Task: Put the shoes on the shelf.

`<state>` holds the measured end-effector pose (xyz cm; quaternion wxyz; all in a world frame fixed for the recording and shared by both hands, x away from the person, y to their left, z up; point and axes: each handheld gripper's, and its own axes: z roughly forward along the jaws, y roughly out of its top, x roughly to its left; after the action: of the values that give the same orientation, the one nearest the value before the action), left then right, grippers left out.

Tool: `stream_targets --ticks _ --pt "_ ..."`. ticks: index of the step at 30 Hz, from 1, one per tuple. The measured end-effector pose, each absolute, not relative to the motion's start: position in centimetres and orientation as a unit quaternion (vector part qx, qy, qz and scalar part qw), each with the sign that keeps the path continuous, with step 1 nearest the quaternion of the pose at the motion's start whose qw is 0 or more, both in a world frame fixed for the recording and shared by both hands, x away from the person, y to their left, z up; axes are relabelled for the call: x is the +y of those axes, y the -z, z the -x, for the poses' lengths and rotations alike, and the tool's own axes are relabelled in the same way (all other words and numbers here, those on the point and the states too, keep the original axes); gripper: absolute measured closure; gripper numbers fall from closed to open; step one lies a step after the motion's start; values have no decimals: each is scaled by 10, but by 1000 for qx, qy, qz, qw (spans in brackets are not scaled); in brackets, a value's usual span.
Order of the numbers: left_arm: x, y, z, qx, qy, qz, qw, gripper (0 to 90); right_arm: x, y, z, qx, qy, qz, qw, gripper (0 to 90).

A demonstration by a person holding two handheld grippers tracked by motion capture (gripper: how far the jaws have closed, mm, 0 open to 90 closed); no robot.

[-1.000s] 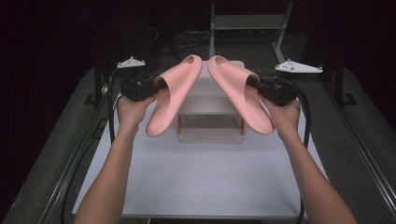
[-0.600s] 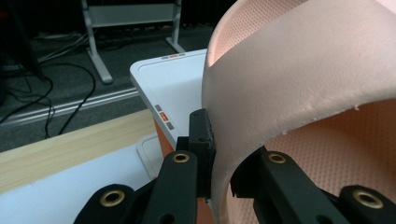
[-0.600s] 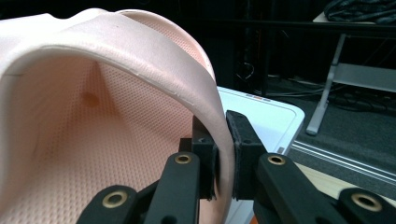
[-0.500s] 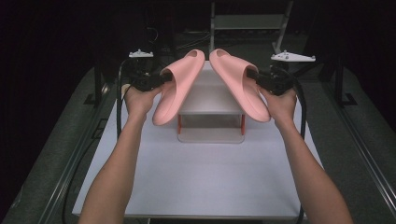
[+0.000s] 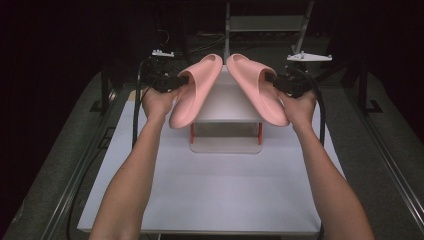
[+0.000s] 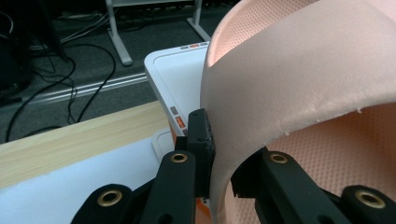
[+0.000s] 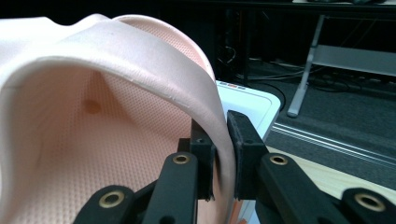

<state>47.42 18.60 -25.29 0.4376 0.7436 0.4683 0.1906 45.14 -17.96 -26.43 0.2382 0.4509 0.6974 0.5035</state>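
Two pink foam slide sandals [image 5: 197, 87] held aloft over white two-tier rack [image 5: 226, 107] at desk's far side. Left tool [image 6: 219, 154] and right tool [image 7: 222, 149] each pinching a strap edge. Best lowered level, toes far, grips firm until seated.

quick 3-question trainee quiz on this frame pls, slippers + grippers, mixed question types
1. True or false: the left gripper is shut on the left slipper.
2. Which part of the right slipper does the right gripper pinch? A) the heel end B) the strap's side wall C) the toe tip
3. Fill in: both slippers are held in the air above the small white ____ with orange legs.

Key: 1 true: the gripper views show each pair of jaws closed on the strap edge. 2 B. 3 rack.
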Motion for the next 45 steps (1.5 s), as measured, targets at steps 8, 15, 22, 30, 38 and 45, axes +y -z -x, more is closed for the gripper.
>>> stream_targets --ticks 8,15,22,30,38,45 --pt "179 257 -479 488 -186 -738 428 773 -173 269 -457 700 -486 -466 236 780" --pt "176 256 -483 496 -175 -734 430 722 -170 269 -462 703 -467 -485 232 735" --pt "174 257 -484 499 -165 -734 431 641 -164 268 -466 709 -456 -493 214 669" --pt "170 253 -482 494 -156 -736 435 606 -155 267 -467 716 -453 -488 209 629" --pt "168 252 -481 494 -143 -734 444 525 -151 265 -467 712 -467 -491 186 558" --pt "168 253 -480 499 -138 -735 438 431 -151 264 -465 713 -471 -488 179 542"
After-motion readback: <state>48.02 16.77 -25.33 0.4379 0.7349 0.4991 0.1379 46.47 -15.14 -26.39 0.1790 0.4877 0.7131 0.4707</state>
